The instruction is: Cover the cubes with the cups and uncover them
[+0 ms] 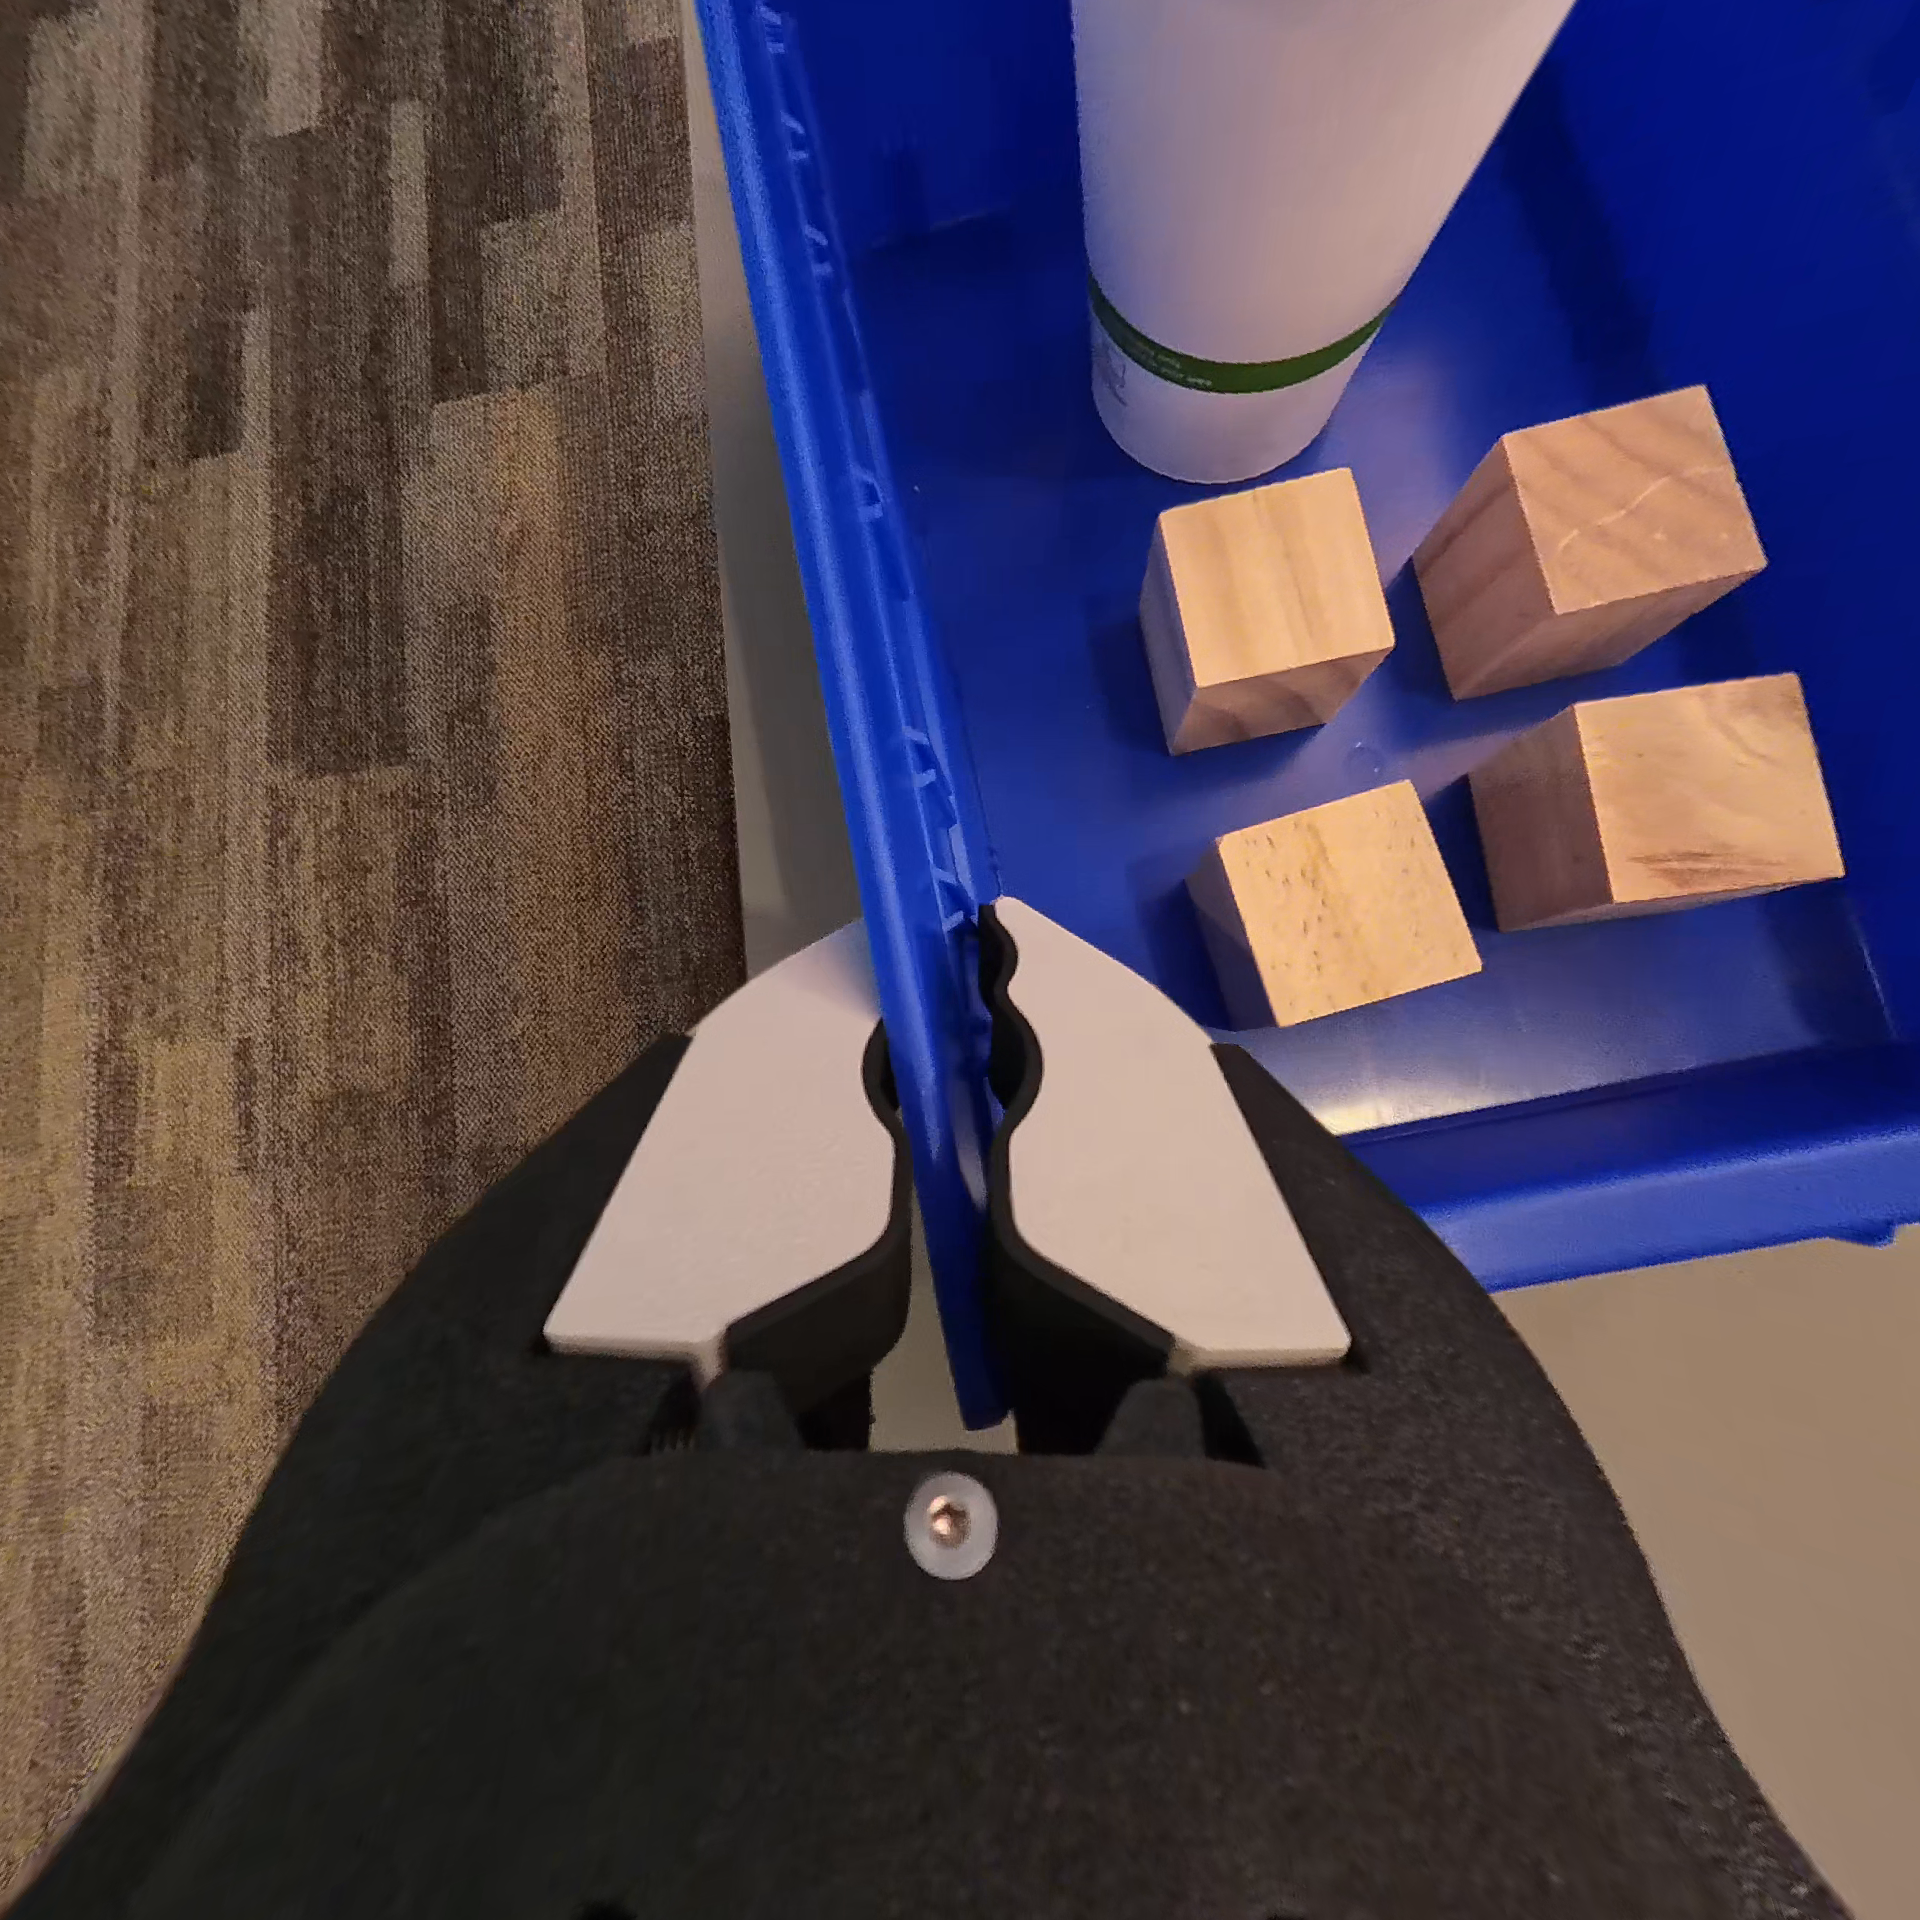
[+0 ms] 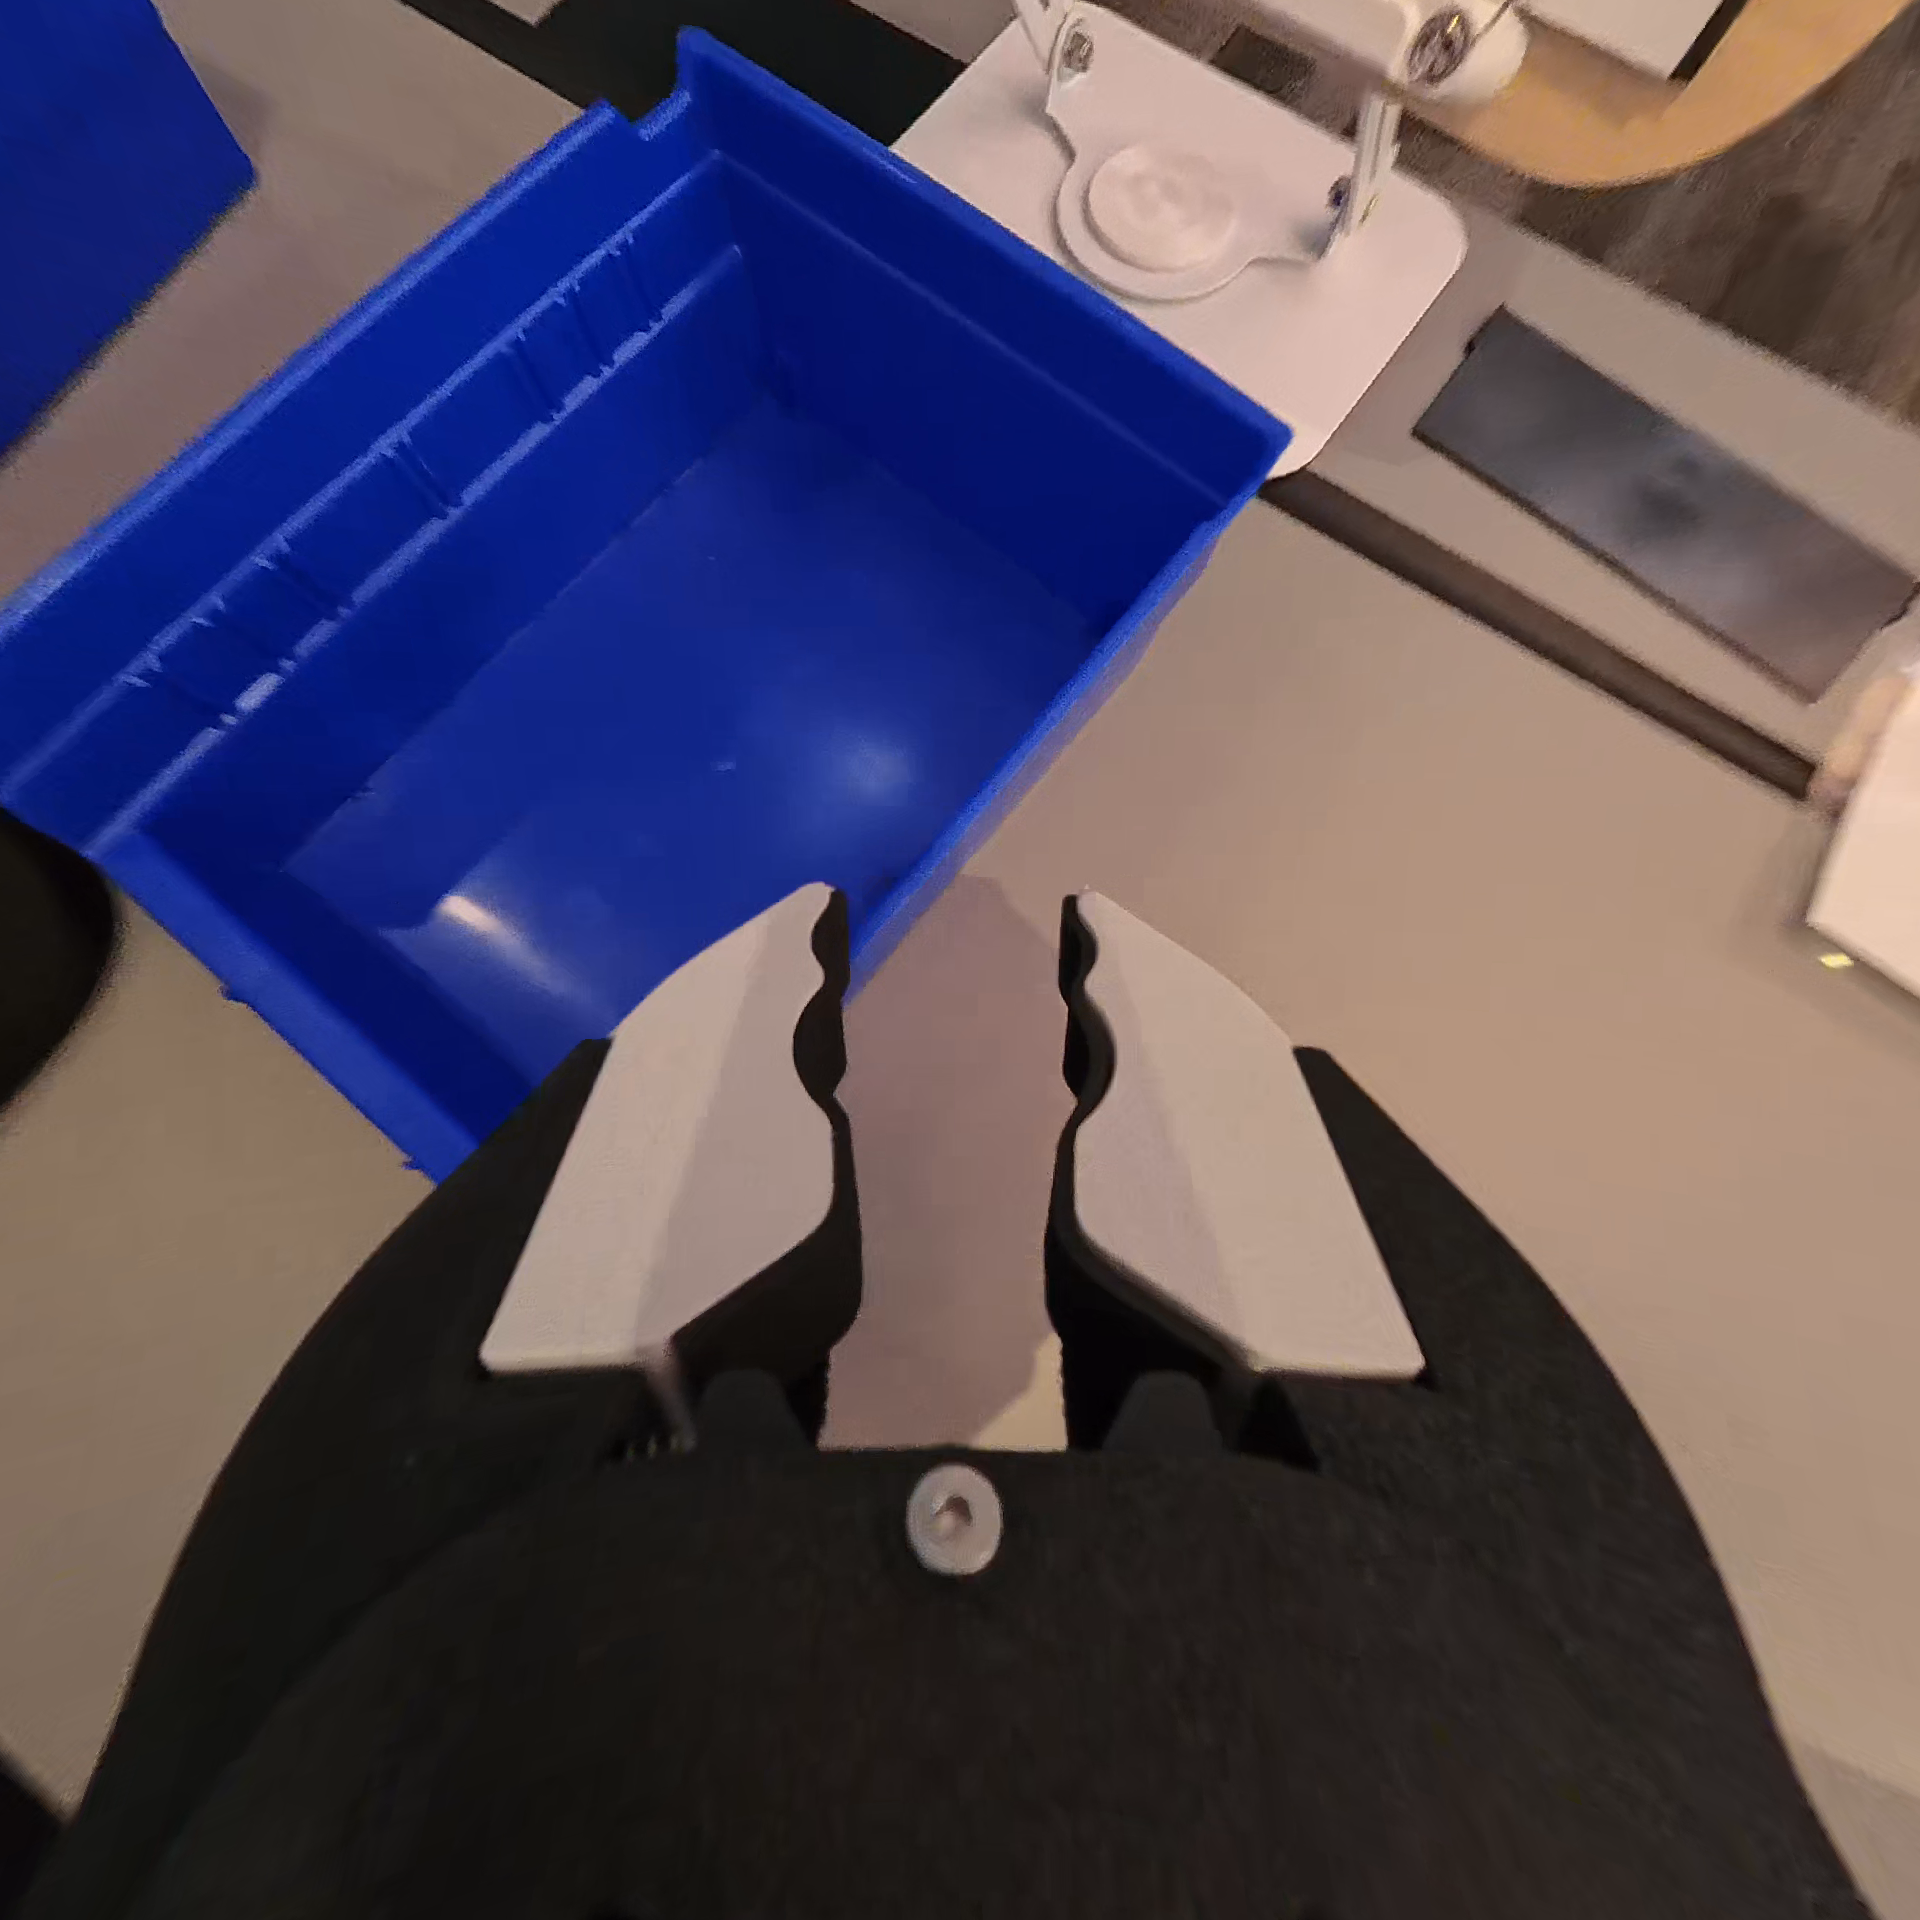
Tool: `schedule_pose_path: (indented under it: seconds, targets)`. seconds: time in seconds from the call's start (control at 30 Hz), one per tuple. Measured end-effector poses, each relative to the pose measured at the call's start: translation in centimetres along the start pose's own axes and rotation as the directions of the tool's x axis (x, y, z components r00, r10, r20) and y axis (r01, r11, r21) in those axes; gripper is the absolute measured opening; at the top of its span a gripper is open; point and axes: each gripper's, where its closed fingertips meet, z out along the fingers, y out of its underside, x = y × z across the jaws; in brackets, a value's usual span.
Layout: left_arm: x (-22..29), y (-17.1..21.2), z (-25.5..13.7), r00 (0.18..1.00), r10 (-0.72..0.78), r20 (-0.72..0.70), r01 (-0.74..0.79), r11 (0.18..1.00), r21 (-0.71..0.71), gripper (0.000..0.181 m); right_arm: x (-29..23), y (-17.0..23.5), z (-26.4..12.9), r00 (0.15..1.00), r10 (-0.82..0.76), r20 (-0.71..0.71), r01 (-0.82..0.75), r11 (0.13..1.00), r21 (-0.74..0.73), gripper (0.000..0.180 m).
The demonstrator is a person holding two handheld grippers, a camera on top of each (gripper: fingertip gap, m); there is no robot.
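Left hand-held gripper (image 1: 940, 997) clamped on bin wall (image 1: 831, 582); right hand-held gripper (image 2: 951, 925) part open, holding nothing, above tabletop (image 2: 1351, 935) beside empty bin (image 2: 644, 686). Farther in: four cubes (image 1: 1262, 608), then cups (image 1: 1247, 208). Best steady bin, then grip cups low.
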Motion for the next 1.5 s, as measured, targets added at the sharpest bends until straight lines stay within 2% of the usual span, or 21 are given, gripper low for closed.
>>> schedule_pose_path:
  seconds: [0.1,0.3,0.5,0.6,0.7,0.83,0.87,0.97,1.0,1.07,1.13,1.37,1.5]
  targets:
    - [0.0,-0.3,0.2,1.000,0.007,-0.006,-0.007,1.000,0.021,0.009,-0.5,-0.1,0.2,0.996,0.080,0.044,-0.080,0.997,-0.007,0.042]
    - [-0.3,-0.5,0.4,0.999,0.020,-0.025,-0.019,0.999,0.036,0.008,-1.1,-0.6,1.9,0.979,0.196,0.059,-0.192,0.979,-0.067,0.069]
    - [-0.9,-1.0,1.0,0.999,-0.017,-0.031,0.018,0.999,0.043,0.008,-0.2,0.3,4.3,0.959,0.281,-0.027,-0.281,0.946,-0.159,0.079]
    - [-0.9,-1.7,0.9,1.000,-0.014,-0.025,0.016,0.994,0.112,0.015,-0.3,1.3,5.7,0.942,0.332,-0.039,-0.333,0.918,-0.215,0.080]
    - [-0.6,-3.0,-0.3,0.999,-0.029,-0.039,0.037,0.971,0.238,0.040,-0.8,2.3,7.3,0.932,0.359,-0.056,-0.359,0.889,-0.284,0.072]
    - [-0.9,-4.1,-3.3,0.997,-0.079,-0.010,0.077,0.924,0.374,0.051,-0.8,4.9,9.0,0.933,0.326,-0.153,-0.360,0.825,-0.435,0.063]
    - [-1.0,-4.1,-4.1,0.996,-0.088,0.007,0.078,0.916,0.394,0.051,-1.0,5.5,9.3,0.934,0.318,-0.161,-0.356,0.806,-0.474,0.056]
    - [-1.0,-3.4,-6.3,0.993,-0.095,0.070,0.058,0.911,0.408,0.049,-1.2,6.5,9.8,0.943,0.292,-0.158,-0.330,0.769,-0.547,0.016]
    - [-0.7,-2.9,-6.9,0.992,-0.096,0.084,0.055,0.916,0.398,0.047,-1.3,6.5,9.9,0.943,0.295,-0.156,-0.331,0.761,-0.558,0.013]
    - [0.5,-1.9,-7.7,0.991,-0.113,0.078,0.074,0.917,0.391,0.042,-1.6,6.7,9.7,0.943,0.302,-0.139,-0.322,0.728,-0.605,0.012]
    - [2.5,-1.6,-8.6,0.992,-0.121,0.036,0.094,0.896,0.435,0.040,-1.9,6.6,9.8,0.921,0.374,-0.106,-0.356,0.701,-0.617,0.008]
    - [7.2,0.1,-10.9,0.988,-0.148,-0.043,0.149,0.847,0.511,0.031,0.4,7.2,9.1,0.938,0.338,-0.080,-0.305,0.691,-0.655,0.005]
    - [8.1,1.1,-11.4,0.990,-0.144,-0.013,0.131,0.858,0.497,0.030,1.7,7.5,7.8,0.940,0.338,-0.047,-0.275,0.669,-0.691,0.005]
